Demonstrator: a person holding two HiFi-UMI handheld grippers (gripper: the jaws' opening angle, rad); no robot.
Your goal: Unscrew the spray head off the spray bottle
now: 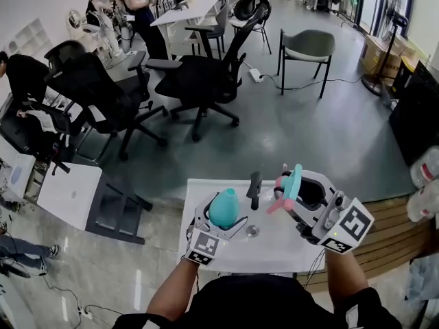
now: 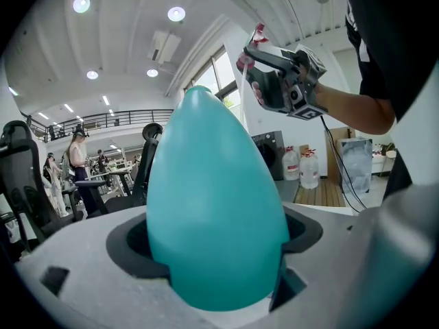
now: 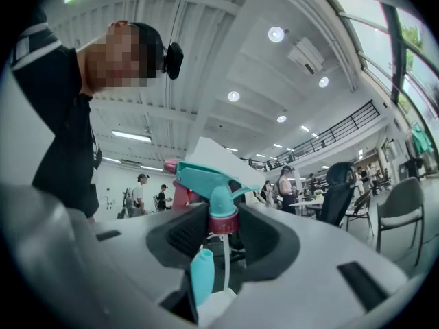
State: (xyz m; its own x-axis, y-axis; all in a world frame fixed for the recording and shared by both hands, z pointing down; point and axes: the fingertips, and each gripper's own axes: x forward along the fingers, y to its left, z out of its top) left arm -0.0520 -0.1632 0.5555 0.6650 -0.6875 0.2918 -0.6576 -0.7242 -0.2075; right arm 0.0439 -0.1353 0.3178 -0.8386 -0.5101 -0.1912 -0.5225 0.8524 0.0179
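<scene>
Left gripper (image 1: 223, 219) clamps 1 teal spray bottle (image 2: 216, 204); right gripper (image 1: 289, 199) clamps 1 detached spray head (image 3: 209, 180).

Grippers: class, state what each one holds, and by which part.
Left gripper clamps the teal bottle around its body; right gripper clamps the detached spray head at its red collar.

Teal egg-shaped spray bottle (image 1: 223, 208), head off. Teal spray head (image 1: 292, 182), red collar, white dip tube exposed, apart to its right.

Black swivel chairs (image 1: 199, 81) and white desks (image 1: 188, 9) are filling a large open-plan office where people (image 1: 140, 12) are standing about.
</scene>
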